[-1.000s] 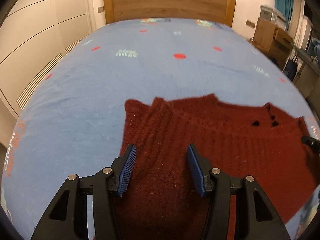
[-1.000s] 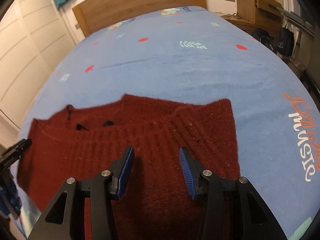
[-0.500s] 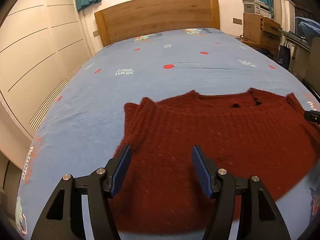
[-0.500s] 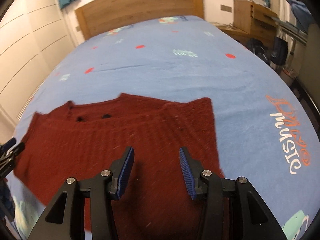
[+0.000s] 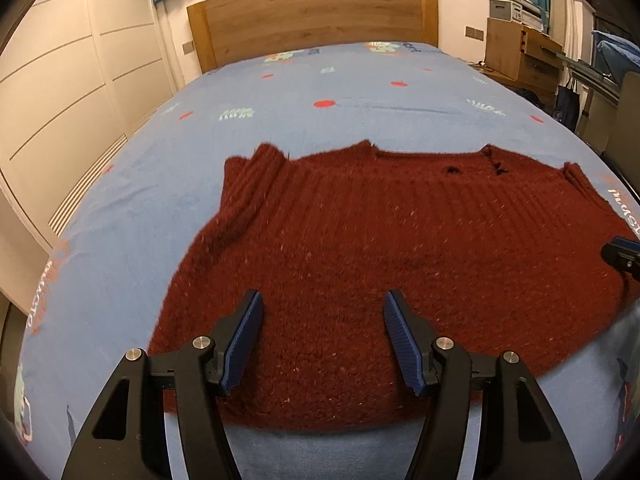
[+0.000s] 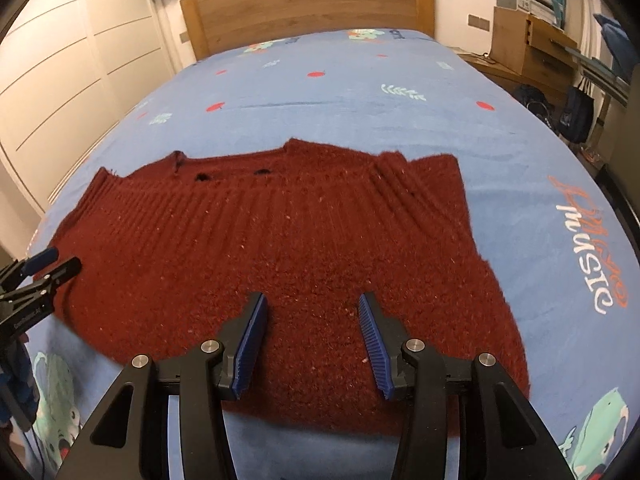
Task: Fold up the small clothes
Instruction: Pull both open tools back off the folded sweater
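- Two hand-held grippers hang over the near hem of the sweater (image 5: 380,248): the left hand-held gripper (image 5: 322,338) and the right hand-held gripper (image 6: 310,340), both with jaws wide apart and holding nothing.
- Straight ahead of both, the sweater lies flat on the bed (image 5: 280,120), its long axis running left to right, hem nearest and neckline farthest.
- Each hand-held gripper is nearer its own side: left by the left sleeve (image 5: 248,184), right by the right sleeve (image 6: 432,184).
- Beyond the neckline stands the headboard (image 5: 312,20).

A dark red knitted sweater (image 5: 400,240) lies spread flat on the bed's (image 5: 140,200) blue patterned cover.
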A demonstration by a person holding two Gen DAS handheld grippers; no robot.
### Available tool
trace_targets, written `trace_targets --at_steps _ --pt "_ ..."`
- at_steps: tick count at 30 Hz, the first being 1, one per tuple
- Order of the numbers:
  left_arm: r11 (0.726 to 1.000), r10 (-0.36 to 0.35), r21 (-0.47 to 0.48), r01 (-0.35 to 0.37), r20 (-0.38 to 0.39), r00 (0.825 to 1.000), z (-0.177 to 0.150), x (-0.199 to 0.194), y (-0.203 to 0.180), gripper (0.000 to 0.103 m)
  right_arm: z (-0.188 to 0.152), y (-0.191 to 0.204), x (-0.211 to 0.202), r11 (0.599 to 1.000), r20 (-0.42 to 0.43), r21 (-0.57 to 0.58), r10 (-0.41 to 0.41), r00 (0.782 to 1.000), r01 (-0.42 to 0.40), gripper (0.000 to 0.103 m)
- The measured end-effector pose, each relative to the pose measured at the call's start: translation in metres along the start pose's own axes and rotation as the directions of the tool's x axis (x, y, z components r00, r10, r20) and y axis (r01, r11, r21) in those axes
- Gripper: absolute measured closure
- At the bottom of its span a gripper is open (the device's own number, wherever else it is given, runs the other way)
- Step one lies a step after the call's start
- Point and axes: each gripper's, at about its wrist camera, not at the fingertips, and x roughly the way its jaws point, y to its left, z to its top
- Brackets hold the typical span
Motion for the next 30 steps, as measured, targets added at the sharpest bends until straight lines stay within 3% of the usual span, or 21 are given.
trace_targets --at_steps 8,22,30 --pt "1.000 0.002 -0.011 -0.002 -0.006 1.000 -0.006 -0.002 0.002 0.043 -0.007 -0.013 -0.006 0.999 -0.005 0.012 -0.035 0.999 0.035 0.054" --pt "0.999 0.017 -0.037 -0.017 -0.003 1.000 -0.010 -0.033 0.006 0.043 -0.031 -0.057 -0.048 0.983 -0.015 0.157 -0.093 0.996 0.094 0.051" --pt "0.999 0.016 -0.048 -0.015 0.022 1.000 -0.016 -0.071 0.001 0.039 -0.046 -0.061 -0.074 0.967 0.002 0.254 -0.027 1.000 0.026 0.048"
